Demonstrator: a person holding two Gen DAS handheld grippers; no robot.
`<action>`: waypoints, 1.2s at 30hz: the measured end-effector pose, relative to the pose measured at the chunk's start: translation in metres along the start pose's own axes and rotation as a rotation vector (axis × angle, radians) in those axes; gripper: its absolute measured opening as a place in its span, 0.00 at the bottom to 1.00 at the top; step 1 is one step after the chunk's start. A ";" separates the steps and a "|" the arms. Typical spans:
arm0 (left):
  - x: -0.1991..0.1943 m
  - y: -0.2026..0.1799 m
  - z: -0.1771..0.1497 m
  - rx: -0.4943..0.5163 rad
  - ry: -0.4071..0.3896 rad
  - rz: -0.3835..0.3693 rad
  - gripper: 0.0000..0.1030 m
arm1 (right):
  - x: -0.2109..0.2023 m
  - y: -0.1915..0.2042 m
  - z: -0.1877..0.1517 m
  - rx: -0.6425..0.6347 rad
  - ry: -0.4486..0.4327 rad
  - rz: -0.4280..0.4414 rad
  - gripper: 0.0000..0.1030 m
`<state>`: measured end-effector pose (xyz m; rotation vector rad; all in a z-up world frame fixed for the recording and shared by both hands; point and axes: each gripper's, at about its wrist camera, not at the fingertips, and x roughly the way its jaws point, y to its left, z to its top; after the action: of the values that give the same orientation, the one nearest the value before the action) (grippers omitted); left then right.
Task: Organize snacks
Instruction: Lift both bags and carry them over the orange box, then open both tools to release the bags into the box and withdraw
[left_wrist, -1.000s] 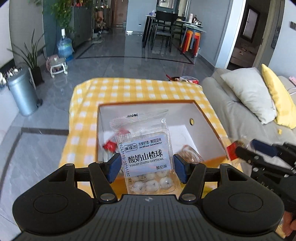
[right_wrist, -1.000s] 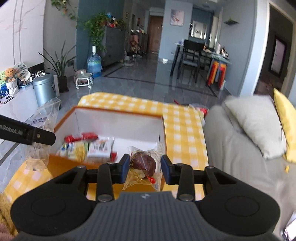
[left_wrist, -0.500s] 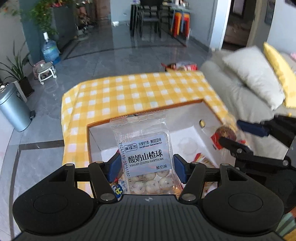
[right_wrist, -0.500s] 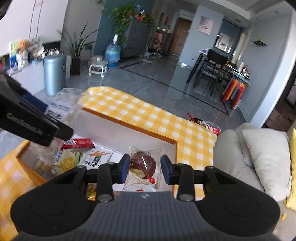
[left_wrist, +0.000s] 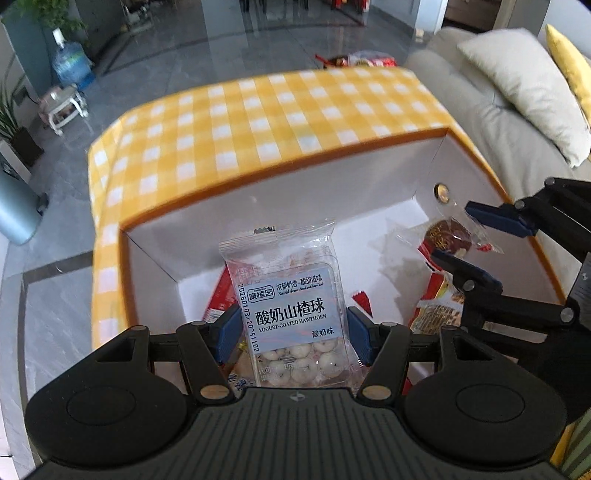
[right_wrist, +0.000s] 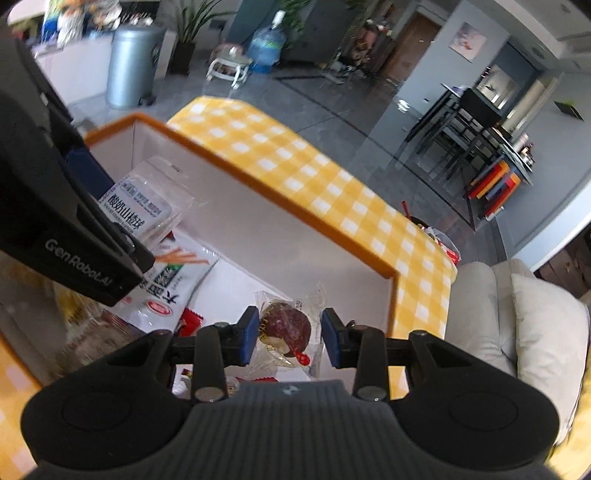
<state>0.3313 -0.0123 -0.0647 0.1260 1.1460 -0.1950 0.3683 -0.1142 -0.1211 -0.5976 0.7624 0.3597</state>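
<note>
My left gripper (left_wrist: 291, 332) is shut on a clear pack of yogurt-coated hawthorn balls (left_wrist: 286, 306) and holds it upright over the open orange-rimmed white box (left_wrist: 280, 184). My right gripper (right_wrist: 289, 334) is shut on a small clear packet with a dark brown round snack (right_wrist: 286, 326), held over the box's right side. The right gripper also shows in the left wrist view (left_wrist: 480, 240), with the brown snack (left_wrist: 447, 236) between its blue pads. The left gripper's arm (right_wrist: 55, 206) fills the left of the right wrist view, with the hawthorn pack (right_wrist: 142, 206) beside it.
Several snack packets lie in the box, among them a white pack with orange sticks (right_wrist: 173, 273) and an orange packet (left_wrist: 439, 306). The box stands on a yellow checked tablecloth (left_wrist: 258, 122). A grey sofa with a pale cushion (left_wrist: 517, 85) is at the right.
Both grippers have moved forward and tilted down over the box, each still holding its packet. The box interior now fills more of both views.
</note>
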 end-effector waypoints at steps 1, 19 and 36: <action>0.004 0.001 0.001 -0.003 0.013 0.001 0.67 | 0.005 0.002 0.000 -0.015 0.008 0.001 0.34; 0.030 -0.002 0.003 0.009 0.121 0.073 0.72 | 0.029 0.014 -0.003 -0.116 0.104 0.022 0.36; -0.025 0.005 0.005 -0.027 -0.018 0.086 0.78 | -0.012 0.000 0.004 -0.052 0.071 0.016 0.86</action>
<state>0.3272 -0.0063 -0.0395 0.1495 1.1229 -0.1045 0.3622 -0.1127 -0.1100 -0.6562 0.8285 0.3749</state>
